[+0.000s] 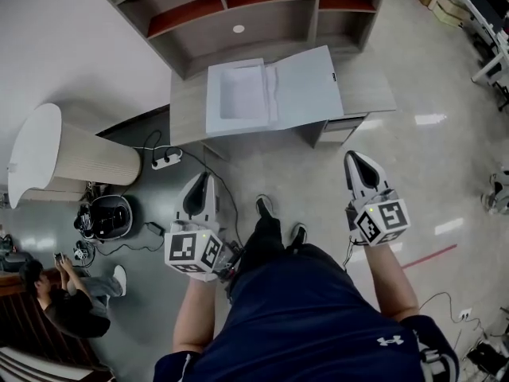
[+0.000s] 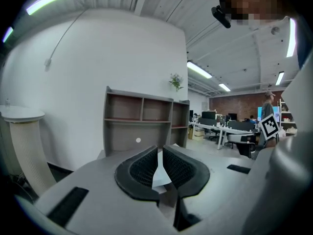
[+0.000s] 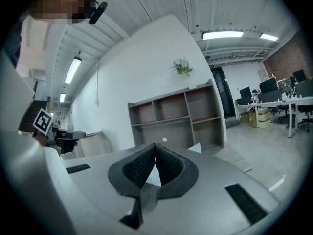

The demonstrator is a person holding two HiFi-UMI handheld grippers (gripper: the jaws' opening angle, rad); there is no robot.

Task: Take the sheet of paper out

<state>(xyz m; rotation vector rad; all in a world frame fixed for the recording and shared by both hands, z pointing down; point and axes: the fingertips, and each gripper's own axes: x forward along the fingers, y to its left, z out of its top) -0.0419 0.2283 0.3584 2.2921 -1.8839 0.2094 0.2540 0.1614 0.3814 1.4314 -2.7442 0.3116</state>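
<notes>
The grey, black-padded left gripper (image 1: pixel 204 178) and right gripper (image 1: pixel 353 158) point level towards the desk, probably in approach. The left jaws stand a slit apart, the right jaws are together, and both are empty. Far ahead, on the grey wooden desk (image 1: pixel 189 110), lies an open white cardboard box (image 1: pixel 238 94). The sheet of paper is presumably inside, well apart from all fingers.

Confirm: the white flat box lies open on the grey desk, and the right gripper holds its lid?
No. The white flat box lies open on the grey desk, but the head view shows the right gripper away from it, empty.
</notes>
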